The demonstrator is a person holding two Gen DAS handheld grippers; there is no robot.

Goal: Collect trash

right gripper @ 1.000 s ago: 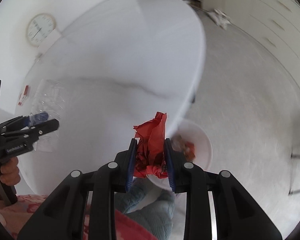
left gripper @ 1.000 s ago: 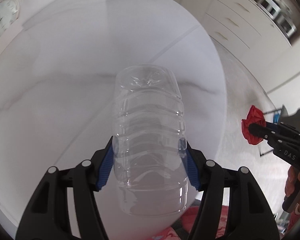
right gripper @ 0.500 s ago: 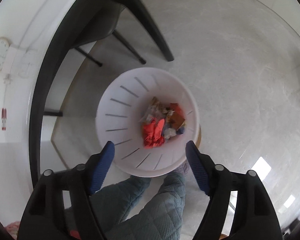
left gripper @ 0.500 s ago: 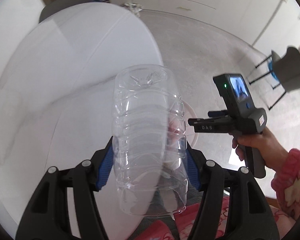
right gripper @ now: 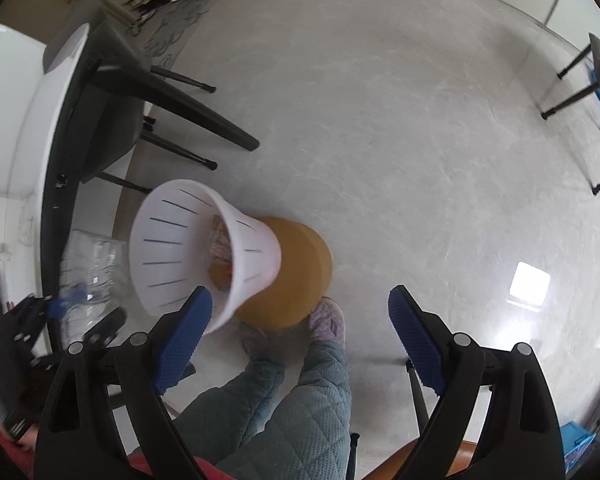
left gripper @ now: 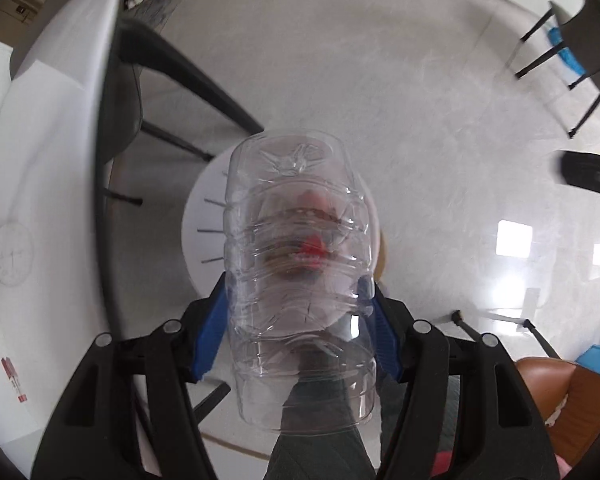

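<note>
Bottle held above the bin

The left gripper point(left gripper: 300, 328) clamps a clear bottle point(left gripper: 300, 280), long axis pointing away, base toward the white bin point(right gripper: 204, 248) (contents blurred through plastic). The right gripper point(right gripper: 300, 336), jaws just opened wide, holds nothing.

Pale marbled floor point(right gripper: 400, 128) – glossy, window-lit; black-legged white table point(right gripper: 54, 92) left.
</note>
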